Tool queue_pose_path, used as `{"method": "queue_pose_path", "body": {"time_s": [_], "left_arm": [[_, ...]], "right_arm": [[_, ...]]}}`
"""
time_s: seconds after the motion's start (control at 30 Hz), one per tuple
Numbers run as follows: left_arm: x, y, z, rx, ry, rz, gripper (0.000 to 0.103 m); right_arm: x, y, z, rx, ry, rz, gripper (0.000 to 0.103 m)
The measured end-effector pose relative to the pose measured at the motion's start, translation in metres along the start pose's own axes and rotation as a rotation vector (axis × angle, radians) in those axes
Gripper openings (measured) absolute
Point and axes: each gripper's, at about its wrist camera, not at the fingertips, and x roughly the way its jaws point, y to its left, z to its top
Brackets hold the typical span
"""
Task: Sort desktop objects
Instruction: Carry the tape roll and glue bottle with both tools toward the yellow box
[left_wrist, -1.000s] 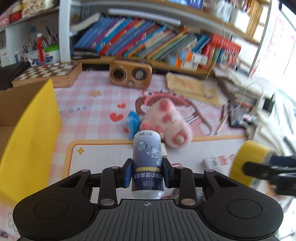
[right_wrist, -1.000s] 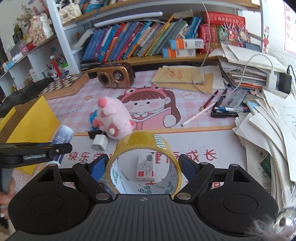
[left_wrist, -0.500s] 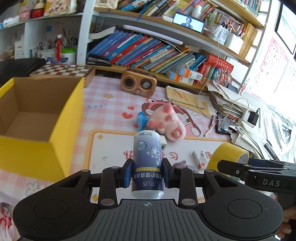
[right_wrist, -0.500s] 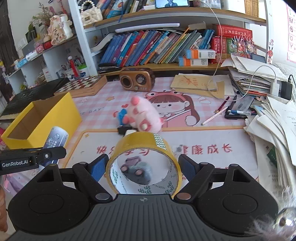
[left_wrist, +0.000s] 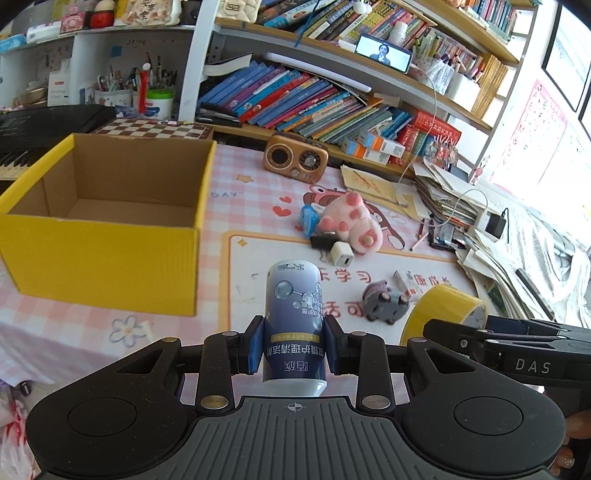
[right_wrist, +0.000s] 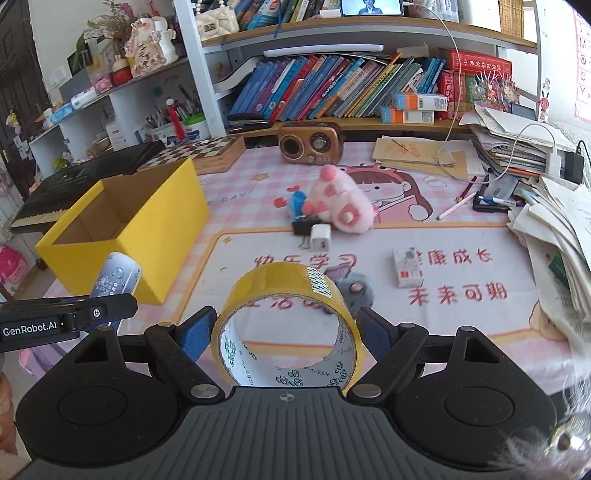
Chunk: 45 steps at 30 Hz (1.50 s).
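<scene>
Your left gripper (left_wrist: 294, 347) clamps a glossy, smooth plastic bottle (left_wrist: 294, 325); the right gripper (right_wrist: 286, 332) clamps shiny yellow tape (right_wrist: 288, 295) on a printed paper core. You see matt corrugated cardboard inside the yellow box (left_wrist: 107, 236), fuzzy plush on the pink toy (left_wrist: 349, 221), and soft printed cloth over the worktop (left_wrist: 236, 206).

Both tools rise and pull back from the box (left_wrist: 99, 236); its open inside shows, and a grey toy (left_wrist: 384, 301) appears beside the tape (left_wrist: 443, 314).
</scene>
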Motion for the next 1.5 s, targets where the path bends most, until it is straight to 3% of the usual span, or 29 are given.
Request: {"method": "queue_pose_path", "body": {"time_s": [0.6,1.13,1.5], "left_arm": [[-0.063,0.050,-0.040,-0.004,0.001,-0.007,0.031],[-0.109,0.105,-0.058,-0.106,-0.063,0.092,0.031],[-0.120,0.123,-0.061,-0.141,-0.080,0.123,0.031]], "right_arm": [[-0.022,0.077,-0.049,0.000,0.022,0.029,0.081],[-0.007,0.143,-0.051,-0.118,0.052,0.136,0.081],[0.002,0.167,-0.048,-0.164,0.060,0.173,0.081]]}}
